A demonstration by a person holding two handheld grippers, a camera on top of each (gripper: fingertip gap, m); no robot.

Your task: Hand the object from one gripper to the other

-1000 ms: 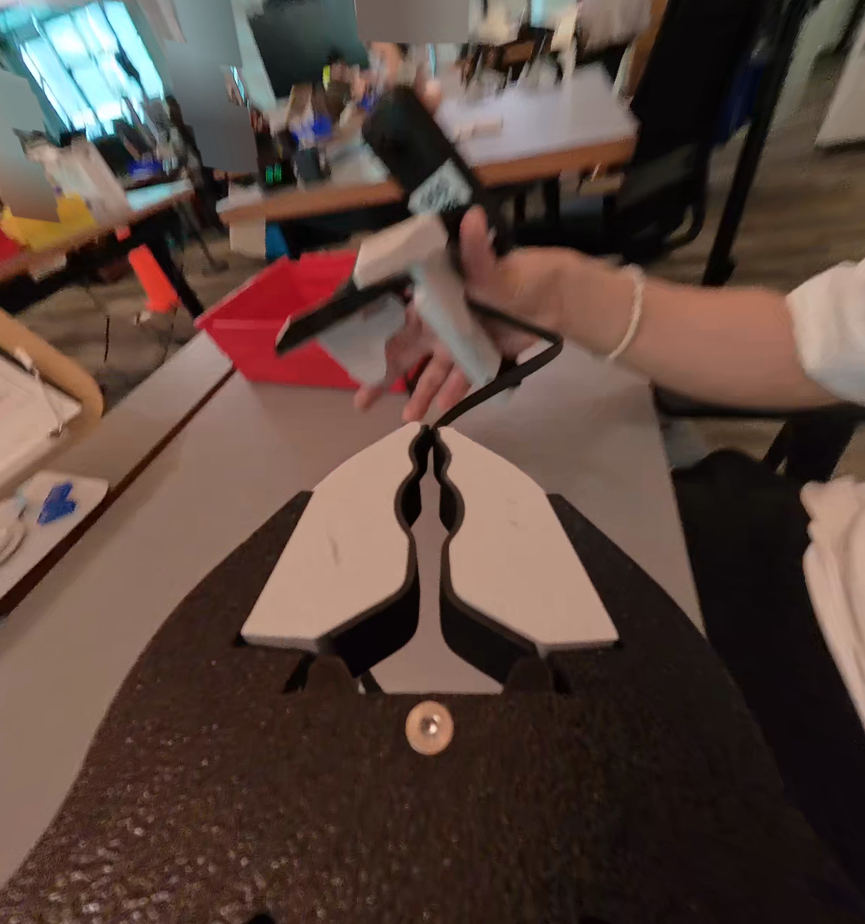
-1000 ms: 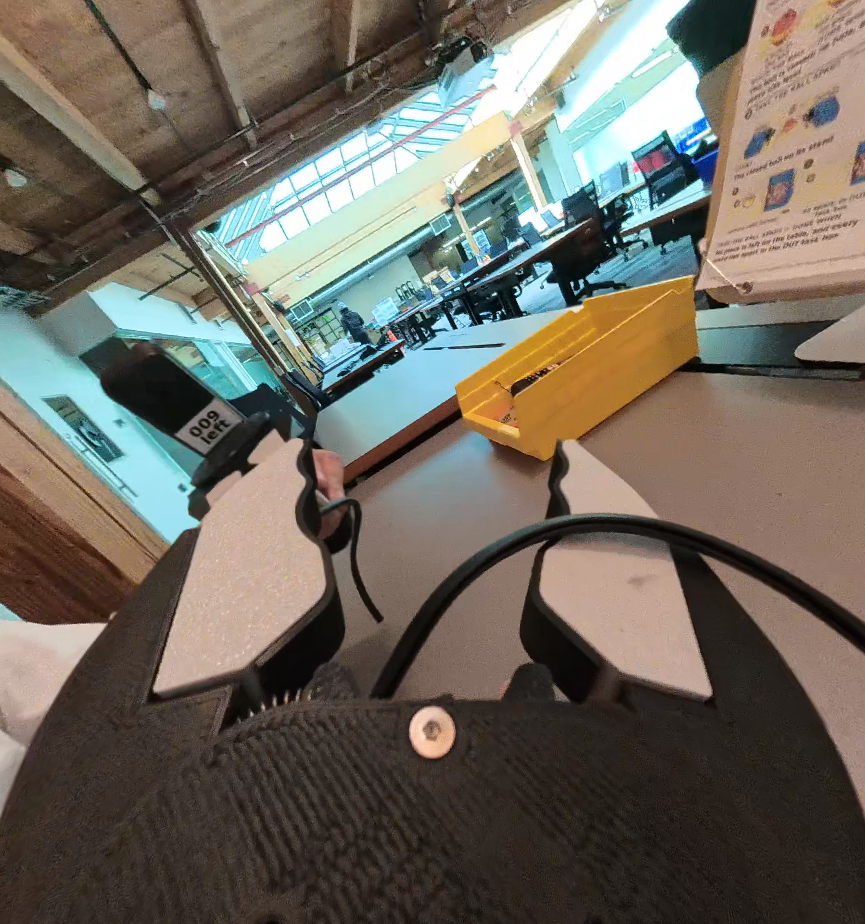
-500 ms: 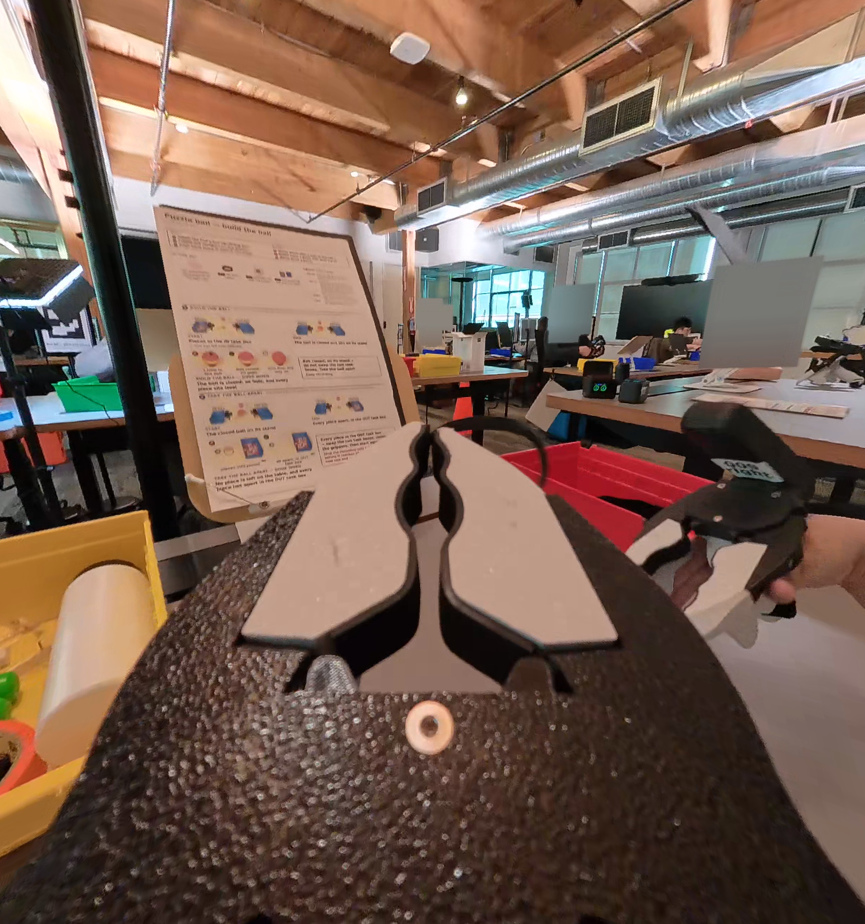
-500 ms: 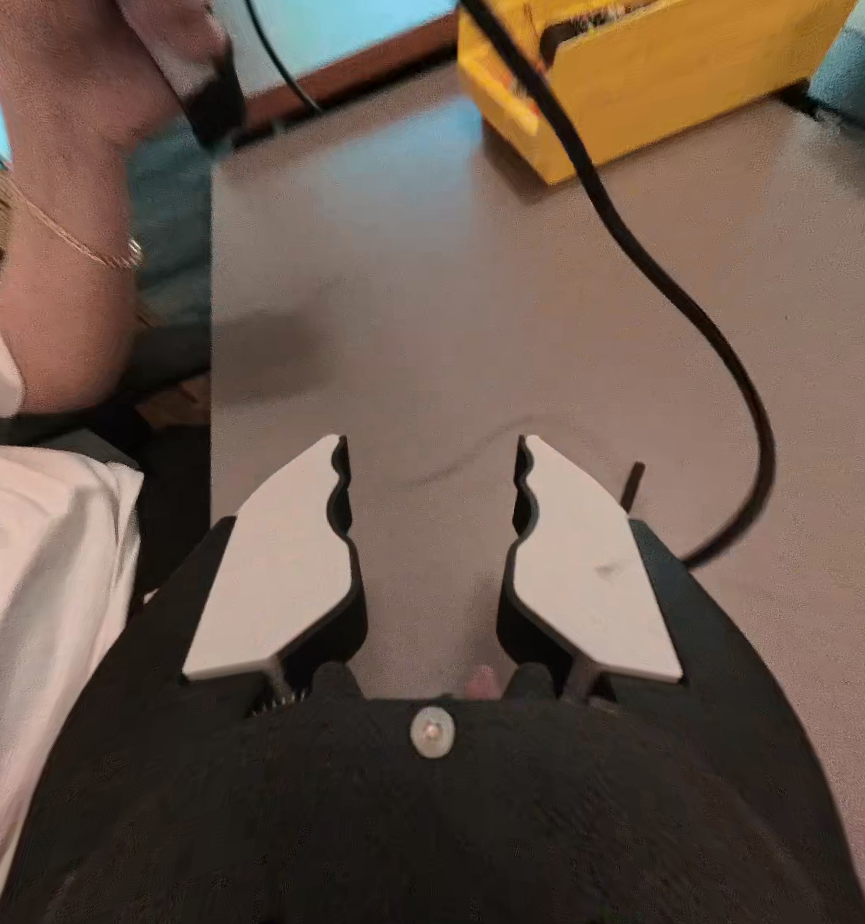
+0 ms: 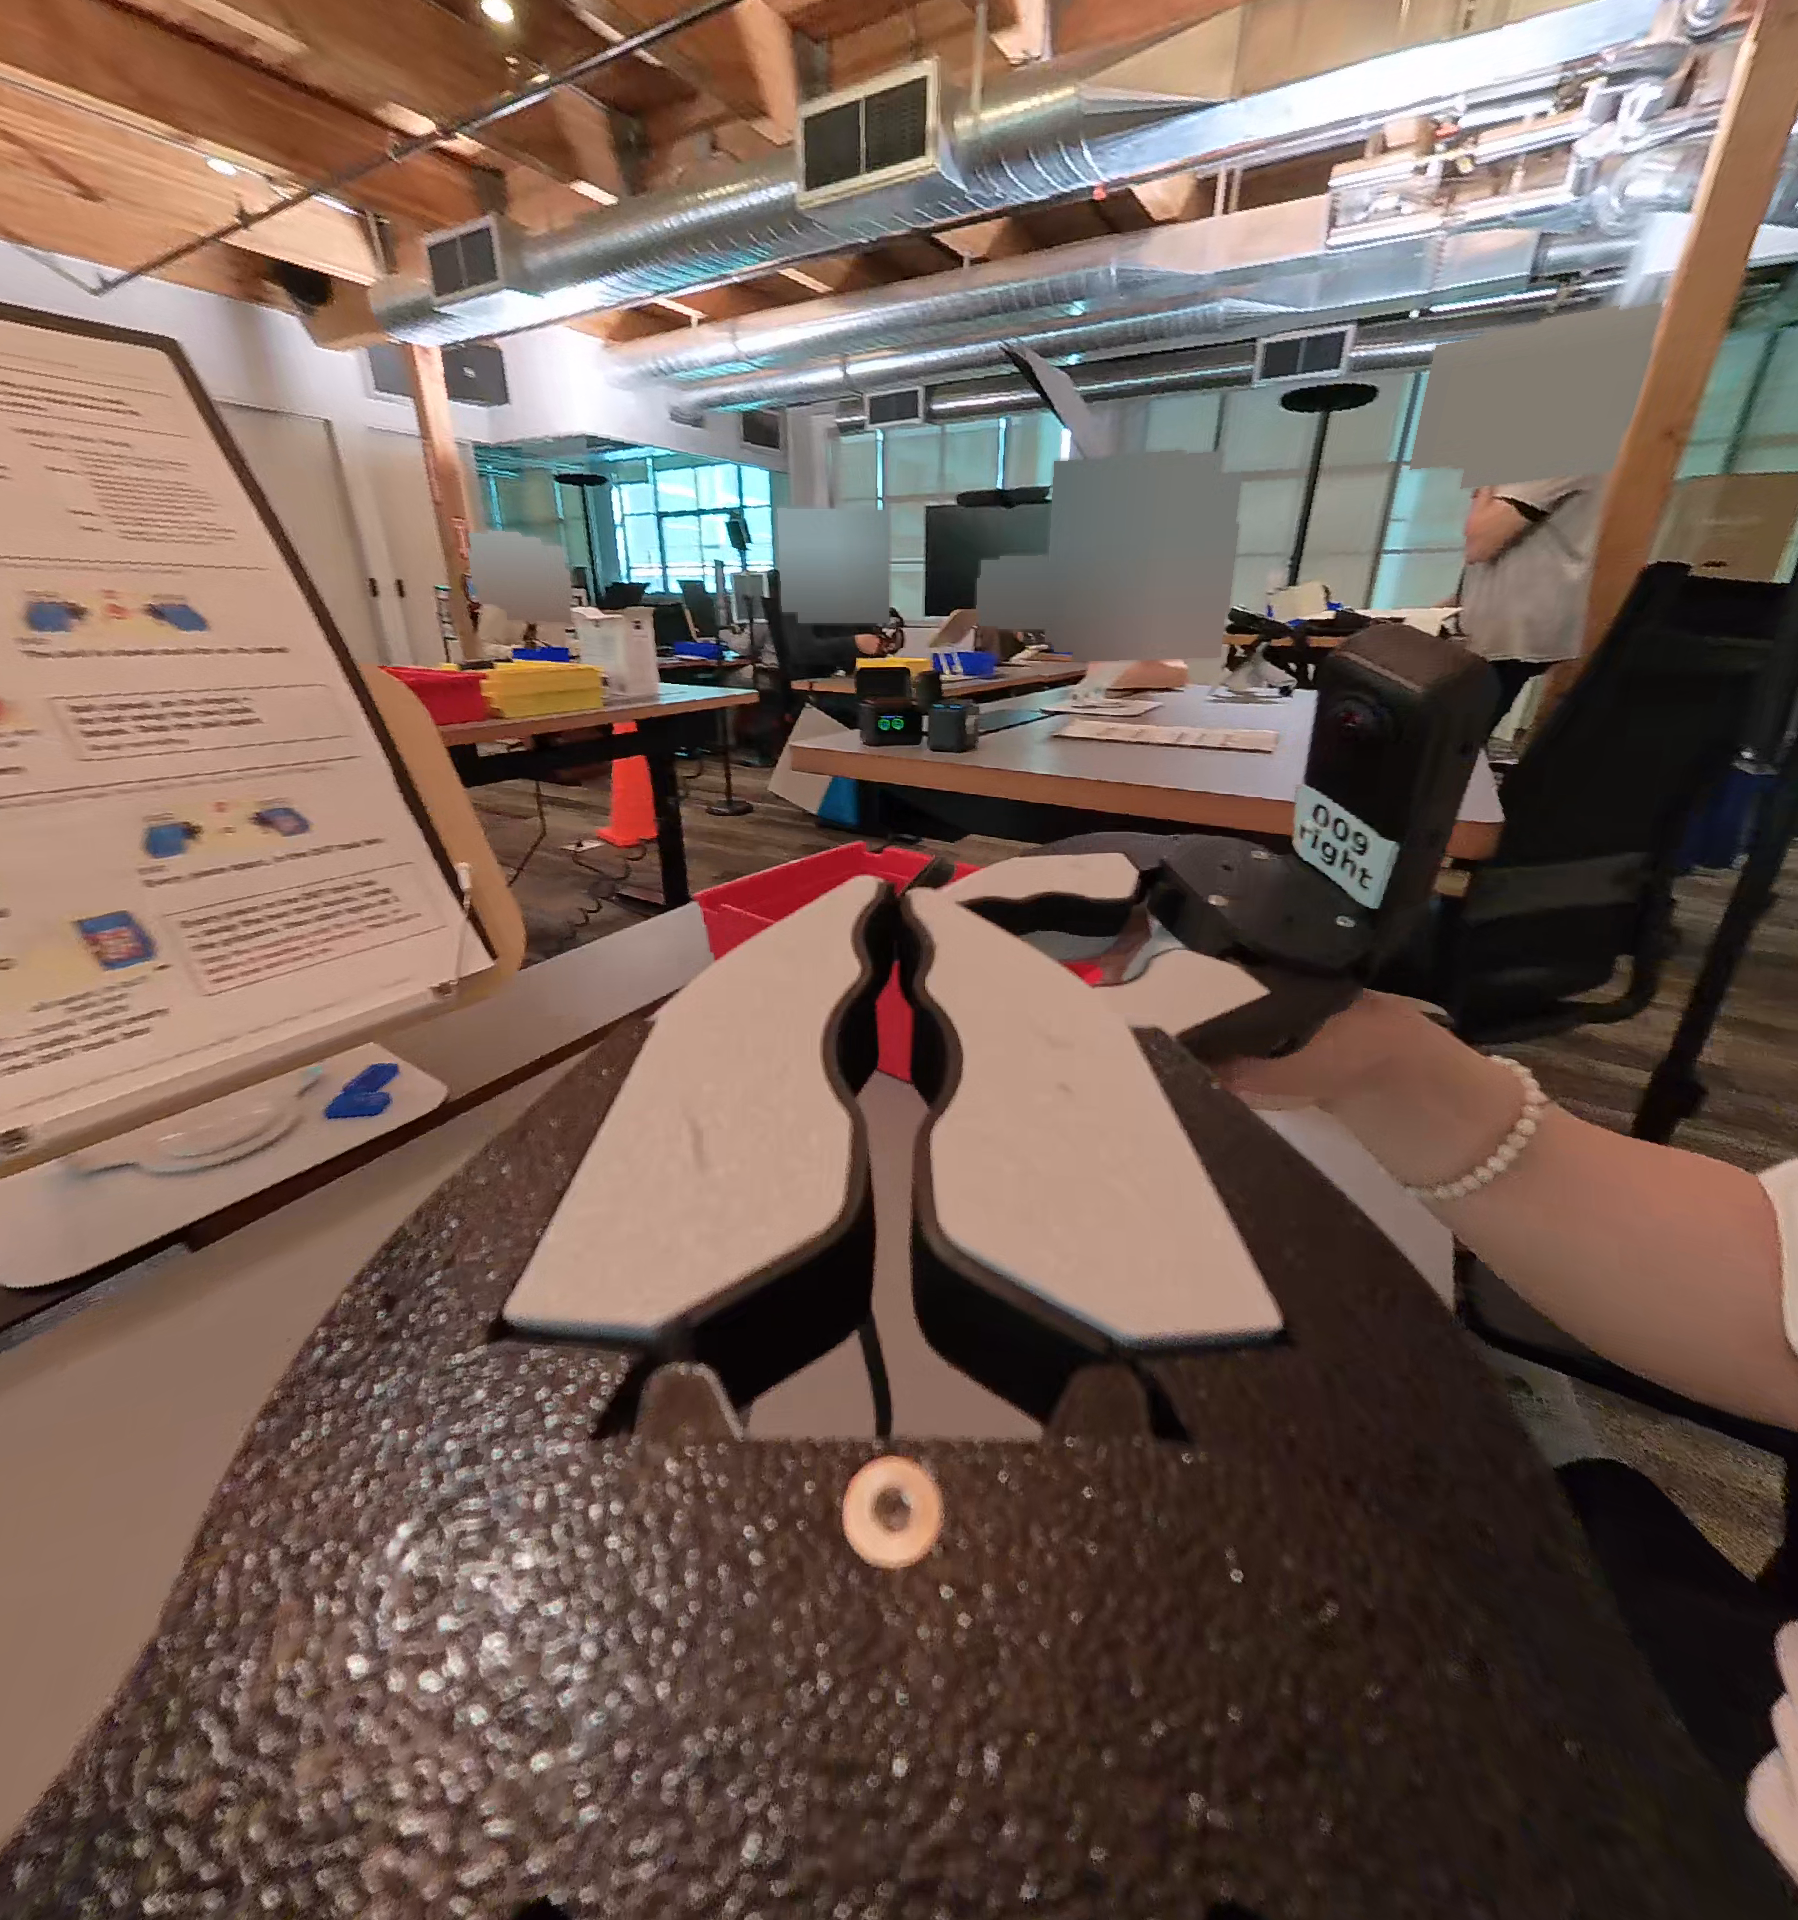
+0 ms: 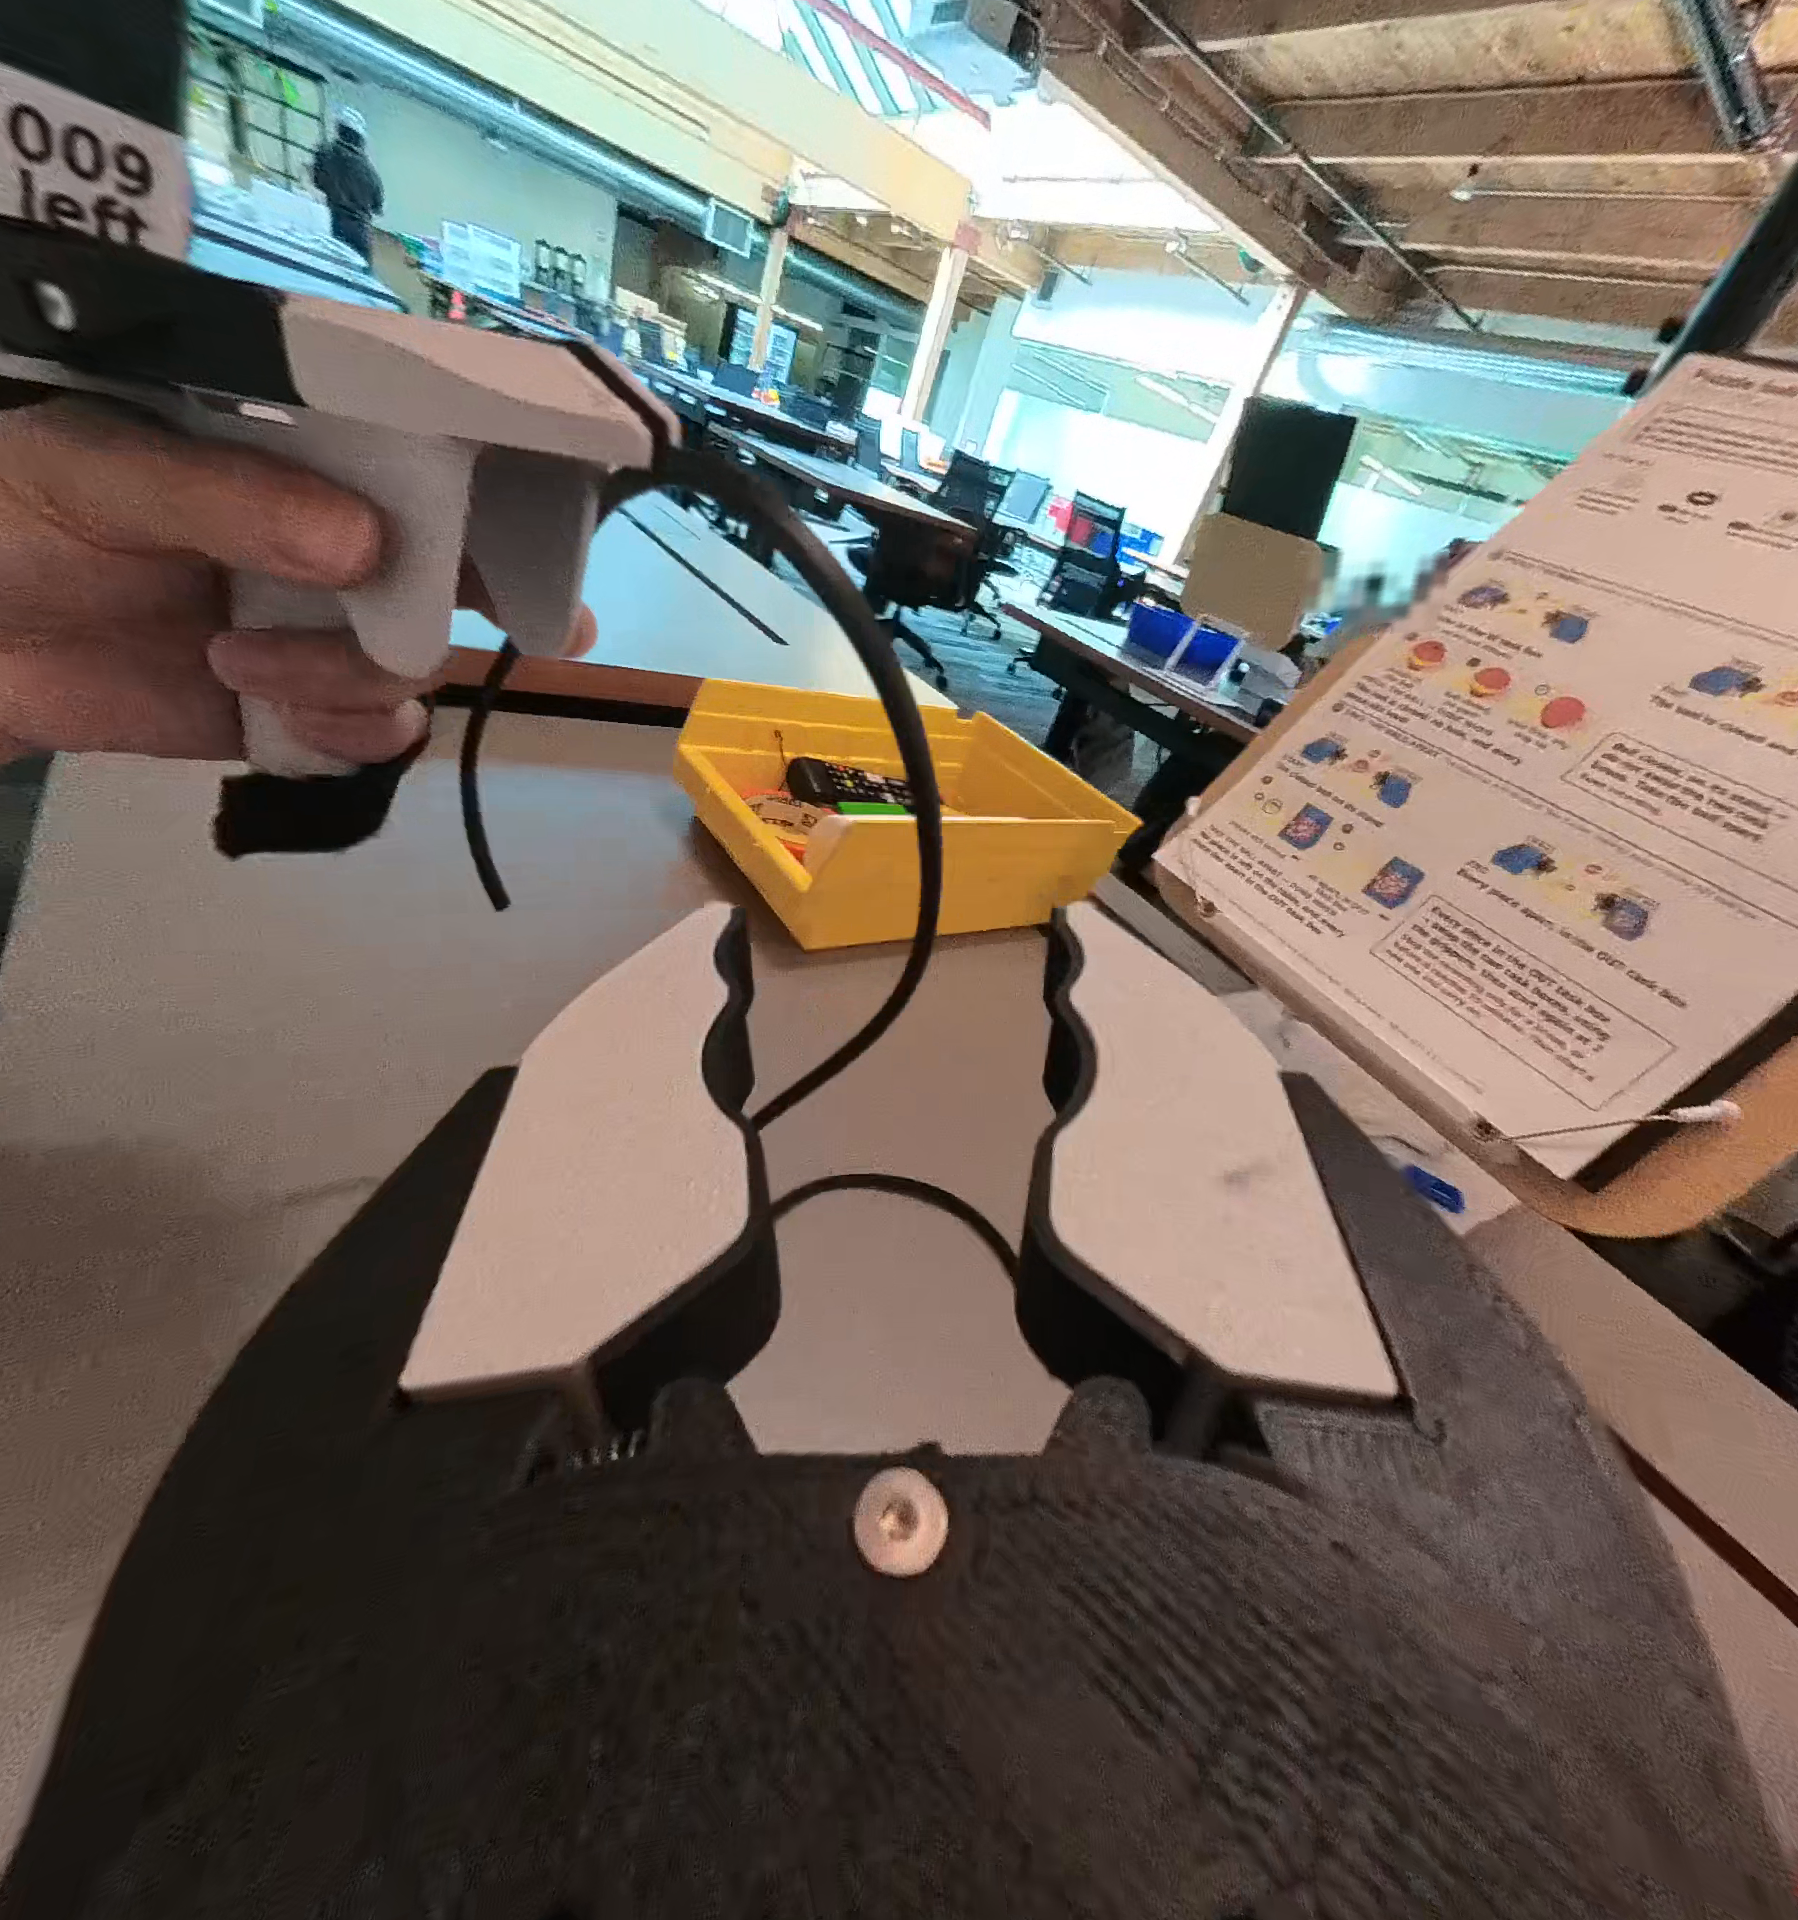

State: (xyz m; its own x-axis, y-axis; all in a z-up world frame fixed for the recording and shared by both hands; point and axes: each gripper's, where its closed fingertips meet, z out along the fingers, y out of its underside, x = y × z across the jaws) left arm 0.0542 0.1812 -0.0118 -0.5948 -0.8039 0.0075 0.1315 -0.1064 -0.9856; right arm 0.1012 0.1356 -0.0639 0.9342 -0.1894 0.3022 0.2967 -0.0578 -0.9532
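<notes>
Cable (image 6: pixel 900 717), black and thin, was the object we found in transfer: it was pinched at the tips of the left gripper (image 6: pixel 656 436), arched down from there and ran between the fingers of the right gripper (image 6: pixel 895 1013), with a short free end hanging under the left one. In the left wrist view we noted the left gripper (image 5: pixel 900 914) with its pads pressed nearly together at the tip; only a thin black strand (image 5: pixel 877 1382) showed low in the gap. We found the right gripper's jaws set wide apart, the cable passing through the gap; whether it touched the left pad we could not tell. A hand (image 6: pixel 95 592) gripped the left gripper's handle; another hand (image 5: pixel 1331 1049), with a bead bracelet, held the right gripper (image 5: pixel 1113 925). Both tools were held above a grey table (image 6: pixel 199 1039). Beyond stood a yellow bin (image 6: pixel 978 862) holding small items, a red bin (image 5: pixel 801 894) and a tilted instruction board (image 6: pixel 1560 769).
</notes>
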